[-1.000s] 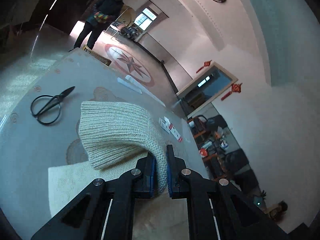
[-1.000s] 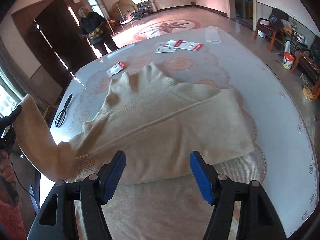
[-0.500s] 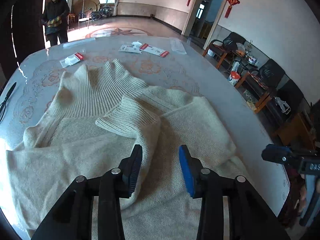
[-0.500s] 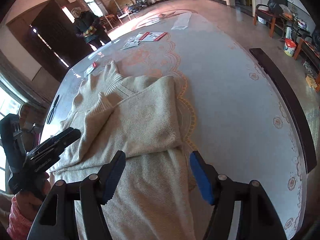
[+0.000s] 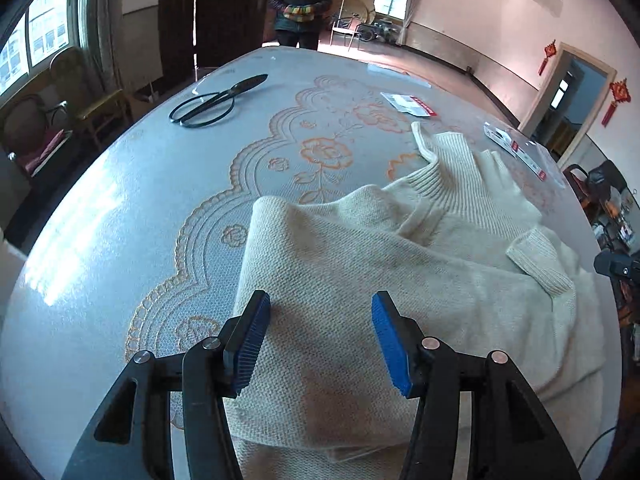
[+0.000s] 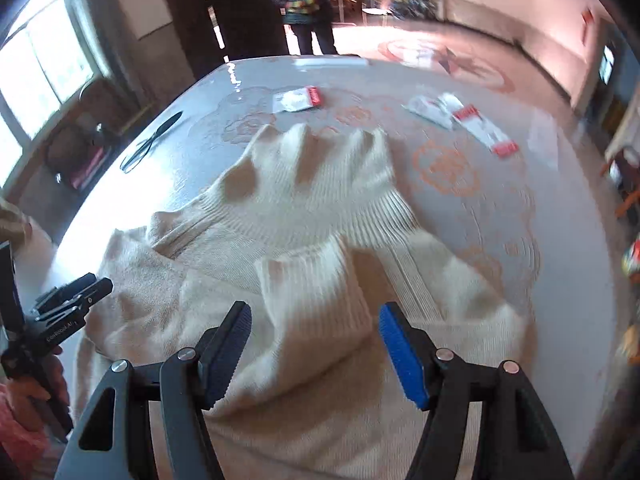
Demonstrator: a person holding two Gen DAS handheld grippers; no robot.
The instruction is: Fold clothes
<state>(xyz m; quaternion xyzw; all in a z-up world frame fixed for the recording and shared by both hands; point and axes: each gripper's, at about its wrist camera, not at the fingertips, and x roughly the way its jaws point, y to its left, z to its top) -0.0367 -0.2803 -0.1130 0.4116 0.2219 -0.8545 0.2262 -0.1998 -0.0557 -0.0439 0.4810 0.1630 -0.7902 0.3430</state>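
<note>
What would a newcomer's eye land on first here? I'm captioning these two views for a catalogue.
The cream knit sweater spread over the near half of the floral-patterned table, one ribbed sleeve cuff folded across its body. Both the left gripper and the right gripper hang open above it. Black scissors lie near the far left edge.

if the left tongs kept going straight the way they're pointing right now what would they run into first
Most likely the cream knitted sweater. The left tongs point down at the sleeve folded across its body, jaws open with nothing between them. How far above the knit the pads sit is hard to judge in this fisheye view.
</note>
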